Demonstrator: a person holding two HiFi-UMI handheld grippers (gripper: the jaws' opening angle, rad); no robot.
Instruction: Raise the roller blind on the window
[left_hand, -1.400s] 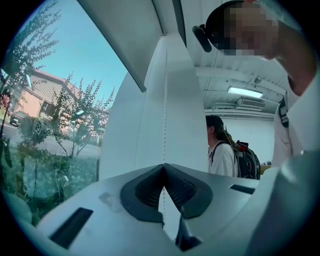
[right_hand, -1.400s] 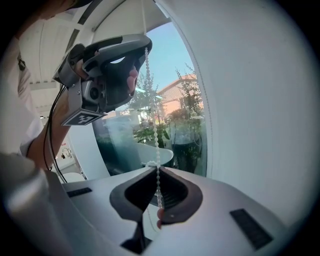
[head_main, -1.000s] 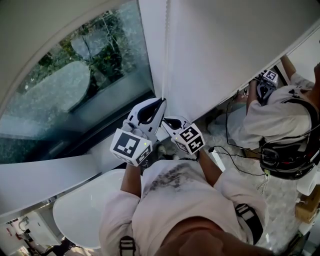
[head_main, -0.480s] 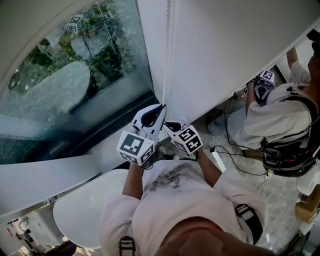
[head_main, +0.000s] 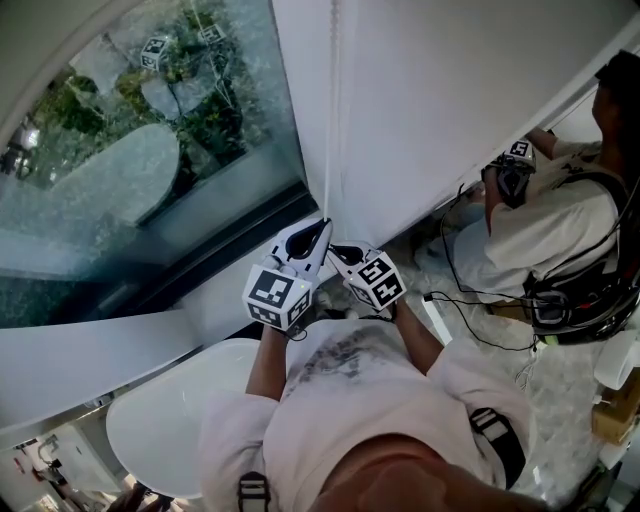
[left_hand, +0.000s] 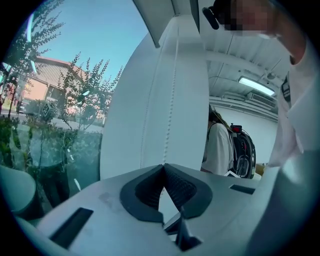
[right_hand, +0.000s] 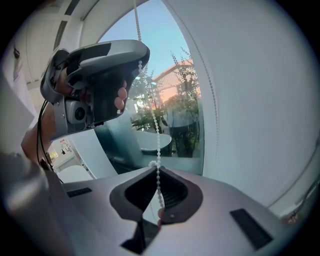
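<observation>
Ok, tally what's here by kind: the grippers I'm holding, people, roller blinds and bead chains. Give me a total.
Grippers held by the wearer: 2, the left gripper and the right gripper, each shut on the bead chain
People: 2, the wearer and a second person
Roller blind: 1
Bead chain: 1
Total: 6

The left gripper (head_main: 321, 228) has come down along the bead chain (head_main: 333, 110), closer to the right gripper (head_main: 336, 251).

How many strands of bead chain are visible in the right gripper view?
2. One strand runs down into the right tongs; the other hangs in front of the blind. More may be hidden.
</observation>
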